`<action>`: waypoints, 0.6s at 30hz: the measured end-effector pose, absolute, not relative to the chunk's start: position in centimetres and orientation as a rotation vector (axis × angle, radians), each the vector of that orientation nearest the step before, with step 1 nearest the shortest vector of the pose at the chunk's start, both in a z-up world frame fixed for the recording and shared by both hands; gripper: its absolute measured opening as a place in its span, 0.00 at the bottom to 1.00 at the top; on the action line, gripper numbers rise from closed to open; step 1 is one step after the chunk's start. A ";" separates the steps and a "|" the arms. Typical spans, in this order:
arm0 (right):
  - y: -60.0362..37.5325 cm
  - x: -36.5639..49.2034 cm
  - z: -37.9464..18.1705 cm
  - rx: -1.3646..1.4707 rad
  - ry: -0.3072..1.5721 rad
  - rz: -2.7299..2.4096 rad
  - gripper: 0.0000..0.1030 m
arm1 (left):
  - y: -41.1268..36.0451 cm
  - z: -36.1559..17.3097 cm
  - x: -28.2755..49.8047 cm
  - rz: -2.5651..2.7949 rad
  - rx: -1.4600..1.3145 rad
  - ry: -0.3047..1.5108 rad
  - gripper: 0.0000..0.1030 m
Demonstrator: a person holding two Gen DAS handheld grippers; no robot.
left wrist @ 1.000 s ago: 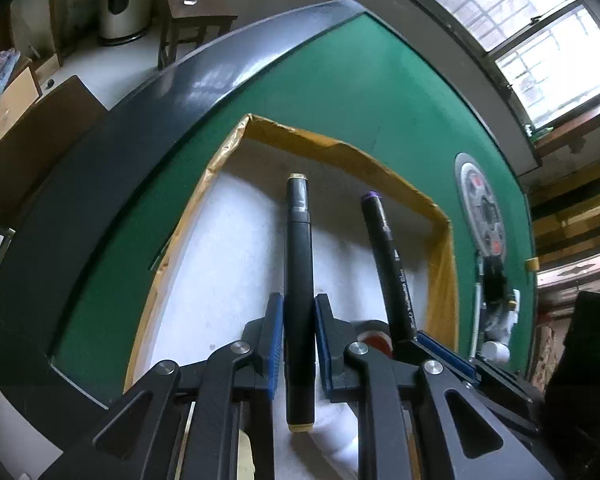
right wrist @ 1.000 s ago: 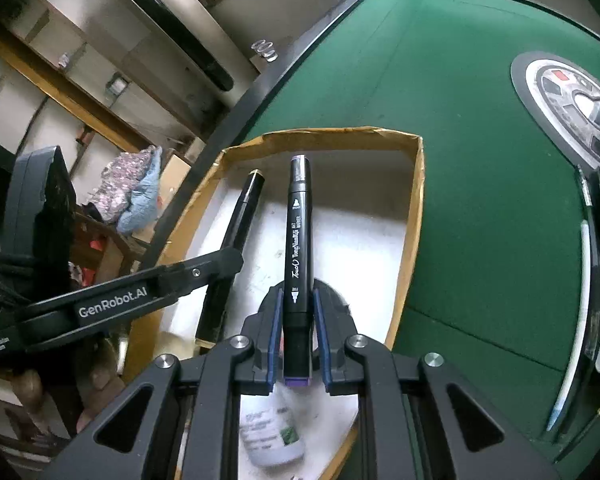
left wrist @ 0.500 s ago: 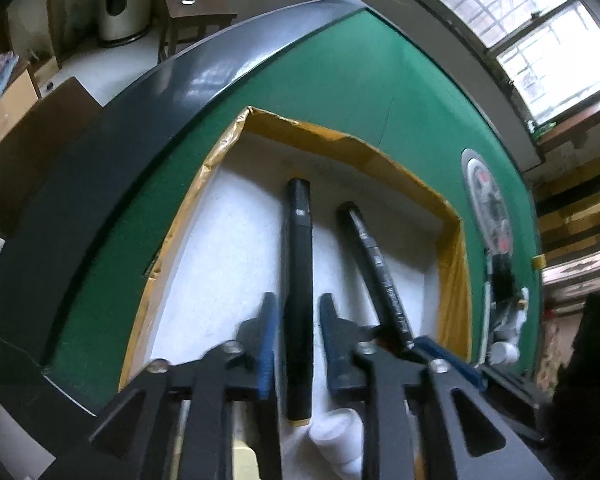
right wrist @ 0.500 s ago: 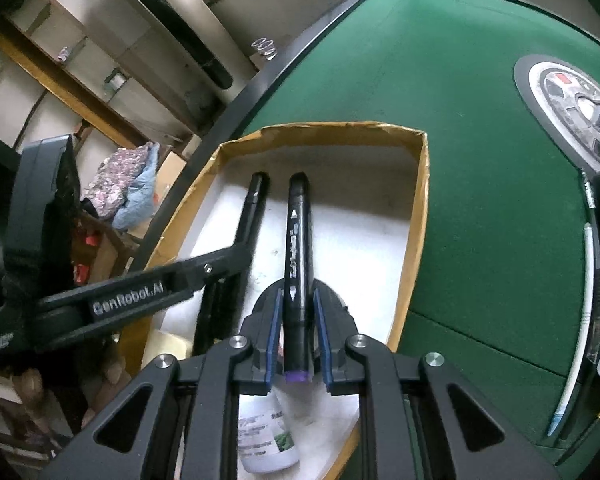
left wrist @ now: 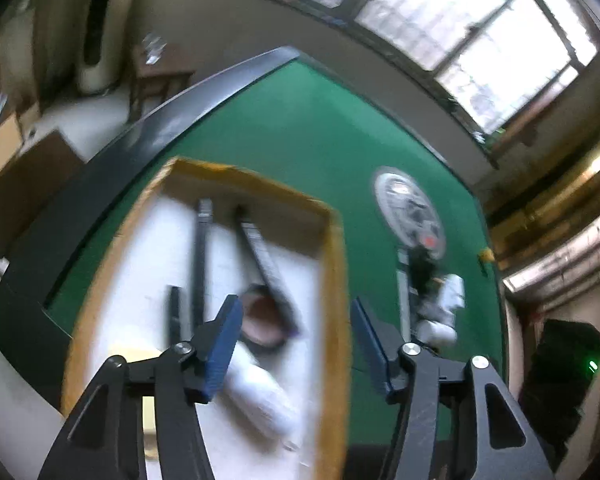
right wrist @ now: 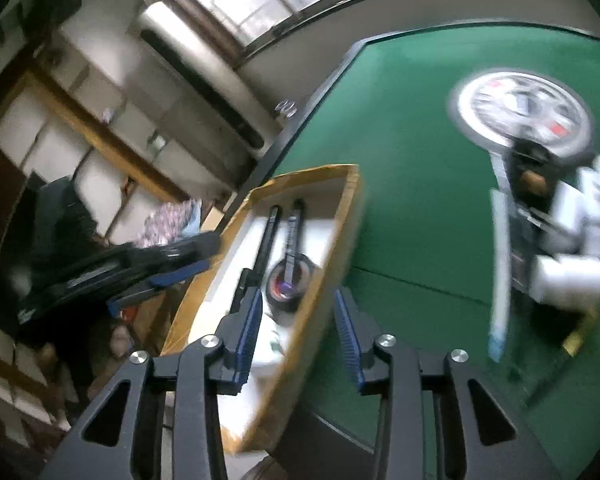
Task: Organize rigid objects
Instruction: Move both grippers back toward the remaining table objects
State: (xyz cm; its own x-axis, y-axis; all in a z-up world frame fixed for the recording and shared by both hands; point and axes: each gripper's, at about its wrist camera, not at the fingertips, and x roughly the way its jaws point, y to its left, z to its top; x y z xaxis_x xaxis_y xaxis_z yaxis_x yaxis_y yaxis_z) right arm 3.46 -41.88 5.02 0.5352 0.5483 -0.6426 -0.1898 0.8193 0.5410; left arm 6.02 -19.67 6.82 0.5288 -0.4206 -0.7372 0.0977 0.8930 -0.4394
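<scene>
Inside box [left wrist: 332, 264], 2 markers [left wrist: 201, 264] beyond both grippers' spread fingers [left wrist: 220, 340].

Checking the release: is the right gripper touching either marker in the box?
Apart. Right wrist view: the right gripper is open, both markers lying beyond it.

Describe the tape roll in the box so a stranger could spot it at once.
On the green table stands an open cardboard box with a white floor. Two black markers lie side by side along it, and the tape roll sits at the near end of the right one, which lies across it. It is the only round, dark ring in the box.
</scene>
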 end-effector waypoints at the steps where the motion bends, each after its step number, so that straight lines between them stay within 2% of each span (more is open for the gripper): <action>1: -43.2 2.6 4.8 0.454 0.902 0.434 0.35 | -20.6 7.2 5.3 -0.338 -0.353 0.956 0.60; 9: -52.3 -0.2 2.7 0.534 0.937 0.163 0.35 | -28.7 7.1 2.7 -0.475 -0.247 0.989 0.60; 18: -54.8 1.9 -0.2 0.483 1.040 -0.105 0.33 | -30.5 6.0 1.5 -0.467 -0.207 1.028 0.60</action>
